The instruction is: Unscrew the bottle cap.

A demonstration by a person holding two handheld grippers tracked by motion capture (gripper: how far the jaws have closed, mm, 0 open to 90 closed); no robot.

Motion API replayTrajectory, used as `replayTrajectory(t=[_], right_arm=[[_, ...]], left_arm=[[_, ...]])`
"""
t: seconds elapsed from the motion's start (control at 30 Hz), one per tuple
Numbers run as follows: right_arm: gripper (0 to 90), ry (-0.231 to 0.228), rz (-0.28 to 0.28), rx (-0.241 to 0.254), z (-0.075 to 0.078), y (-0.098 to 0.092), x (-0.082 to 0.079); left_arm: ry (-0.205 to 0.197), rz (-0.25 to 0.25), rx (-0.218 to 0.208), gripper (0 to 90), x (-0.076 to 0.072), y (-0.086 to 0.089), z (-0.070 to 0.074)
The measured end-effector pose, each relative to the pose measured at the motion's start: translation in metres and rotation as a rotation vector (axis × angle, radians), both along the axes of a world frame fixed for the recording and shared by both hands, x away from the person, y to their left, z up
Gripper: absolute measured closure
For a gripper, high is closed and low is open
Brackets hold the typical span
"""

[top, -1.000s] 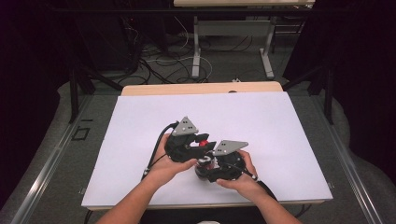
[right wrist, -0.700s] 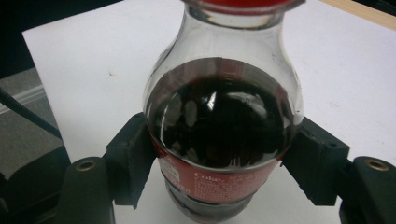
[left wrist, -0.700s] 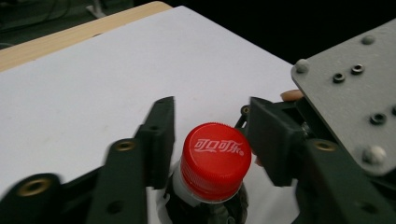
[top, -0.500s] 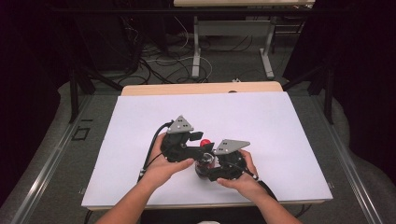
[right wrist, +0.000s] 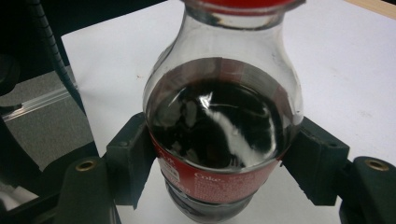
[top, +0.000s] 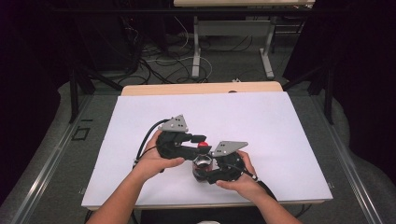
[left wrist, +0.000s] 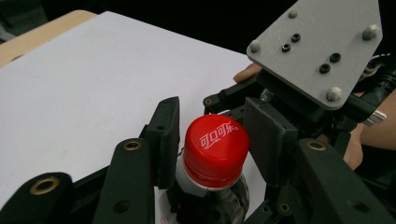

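Now the left gripper (left wrist: 211, 140) has its jaws set about the red cap (left wrist: 215, 149) of the cola bottle (right wrist: 222, 135); they have just been closing, after springing apart for a moment, and in the left gripper view the near pad lies against the cap's side while the far pad stands just beside it, so whether the squeeze is full I cannot tell for certain; it reads as a fresh bite on the cap. Against the high view of a second ago, the left hand (top: 156, 161) has slid a little to the left across the white worktop (top: 280, 126) and its grey plate sits further from the other gripper's plate; the right hand (top: 240, 179) has kept its place.

The right gripper (right wrist: 224, 168) is clenched on the bottle's body at the label band, one pad on either side, holding it upright near the front edge of the worktop, between the two hands; dark drink fills it up to the shoulder.

Taken together, this looks like one stroke in unscrewing the cap: let go, come back round, bite again; the cap sits on the neck with its ring beneath it, so my judgement is that the opening is not yet done; the next turn wants a firm pinch from the left and a steady hold from the right, lest the bottle twist along with it.
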State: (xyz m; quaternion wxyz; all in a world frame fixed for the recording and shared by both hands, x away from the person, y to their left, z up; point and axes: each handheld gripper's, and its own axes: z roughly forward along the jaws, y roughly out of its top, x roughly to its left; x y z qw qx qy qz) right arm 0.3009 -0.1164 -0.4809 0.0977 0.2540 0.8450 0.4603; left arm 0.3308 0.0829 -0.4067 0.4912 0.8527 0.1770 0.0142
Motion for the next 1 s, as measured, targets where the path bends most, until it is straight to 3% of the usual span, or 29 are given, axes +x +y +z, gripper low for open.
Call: replayTrajectory(t=[0.1, 0.23, 0.33, 0.47, 0.57, 0.67, 0.73, 0.8, 0.87, 1.0], right_arm=[[30.3, 0.001, 0.0, 0.004, -0.001, 0.001, 0.0], [30.4, -0.009, -0.019, -0.001, -0.002, 0.001, 0.0], [30.4, -0.011, -0.041, -0.003, -0.001, 0.0, 0.0], [30.4, -0.031, -0.078, -0.008, -0.001, -0.001, 0.002], [30.4, -0.028, -0.105, -0.012, -0.002, -0.003, 0.003], [30.4, -0.018, -0.118, -0.023, -0.003, -0.004, 0.004], [30.4, -0.024, -0.124, -0.012, -0.003, -0.005, 0.005], [30.4, -0.029, -0.126, -0.01, -0.002, -0.006, 0.004], [30.3, -0.019, -0.119, -0.005, -0.002, -0.006, 0.004], [30.3, -0.016, -0.089, 0.01, -0.002, -0.007, 0.005]], left_arm=[[-0.01, 0.01, 0.019, 60.6, -0.002, -0.002, 0.0], [-0.031, 0.083, 0.038, 61.1, -0.009, -0.007, 0.001], [-0.026, 0.169, 0.045, 61.2, -0.015, -0.013, 0.003], [-0.056, 0.301, 0.051, 61.3, -0.022, -0.025, 0.002], [-0.04, 0.413, 0.038, 61.4, -0.026, -0.034, 0.0], [-0.044, 0.467, 0.049, 61.3, -0.028, -0.04, -0.001], [-0.027, 0.468, 0.033, 61.1, -0.027, -0.041, 0.0], [-0.02, 0.439, 0.043, 59.2, -0.025, -0.039, 0.003], [-0.016, 0.399, 0.023, 49.5, -0.023, -0.035, 0.006], [-0.002, 0.295, 0.007, 46.8, -0.018, -0.022, 0.015]])
